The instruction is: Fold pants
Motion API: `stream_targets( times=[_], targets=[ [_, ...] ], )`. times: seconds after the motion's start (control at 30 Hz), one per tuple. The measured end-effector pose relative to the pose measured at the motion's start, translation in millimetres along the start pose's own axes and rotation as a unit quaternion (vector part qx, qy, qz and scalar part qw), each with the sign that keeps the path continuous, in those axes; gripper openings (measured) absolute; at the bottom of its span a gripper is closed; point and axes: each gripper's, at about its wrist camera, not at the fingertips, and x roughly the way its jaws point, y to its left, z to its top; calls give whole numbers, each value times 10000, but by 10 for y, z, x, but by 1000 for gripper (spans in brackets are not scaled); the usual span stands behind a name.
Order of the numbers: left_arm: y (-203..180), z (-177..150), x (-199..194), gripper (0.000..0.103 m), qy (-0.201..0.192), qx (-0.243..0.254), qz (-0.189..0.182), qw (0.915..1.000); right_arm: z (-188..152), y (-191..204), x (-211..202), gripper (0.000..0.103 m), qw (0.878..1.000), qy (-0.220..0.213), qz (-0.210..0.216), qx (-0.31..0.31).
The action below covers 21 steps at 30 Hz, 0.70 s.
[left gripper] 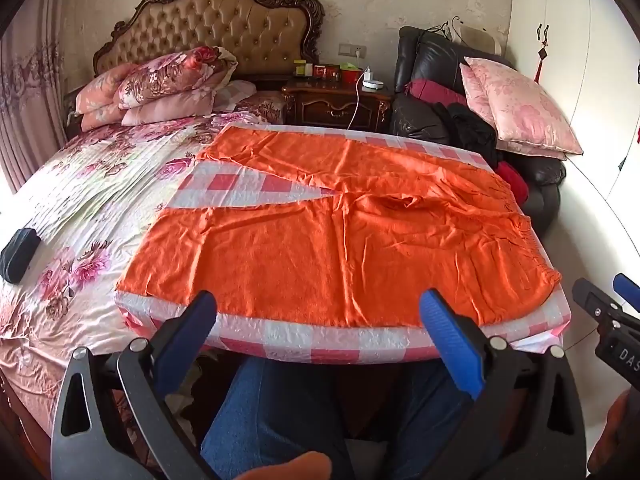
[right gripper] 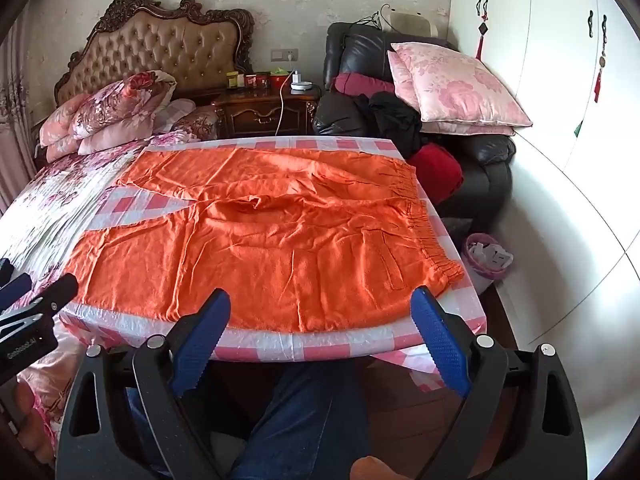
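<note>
Nearest the cameras, a person's legs in blue jeans (left gripper: 272, 412) show below both tools. The left gripper (left gripper: 320, 312) hangs just short of the near edge of the board, its blue fingers spread wide with nothing between them. The right gripper (right gripper: 320, 312) sits beside it in the same way, jaws wide apart and empty. Beyond them the orange pants (right gripper: 260, 236) lie flat and wrinkled on a pink checked cloth (right gripper: 328, 342) over a board, waistband to the right, the two legs running left with a gap between them. Past the board are a floral bed (left gripper: 100, 208) with stacked pillows, a dark nightstand (left gripper: 336, 106) and a black armchair (right gripper: 484, 172).
</note>
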Motion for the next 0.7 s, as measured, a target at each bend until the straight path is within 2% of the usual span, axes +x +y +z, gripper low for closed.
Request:
stream_targets(
  times=[0.07, 0.27, 0.7],
  targets=[
    [12, 29, 67, 102, 210, -60, -44, 9998, -19, 30, -91, 88, 9999, -137, -15, -72],
    [16, -17, 88, 102, 91, -88, -21, 9999, -18, 12, -15, 88, 9999, 17, 86, -52],
    [-21, 4, 16, 102, 24, -67, -6, 10000, -16, 14, -47, 88, 9999, -10, 109, -90]
  ],
)
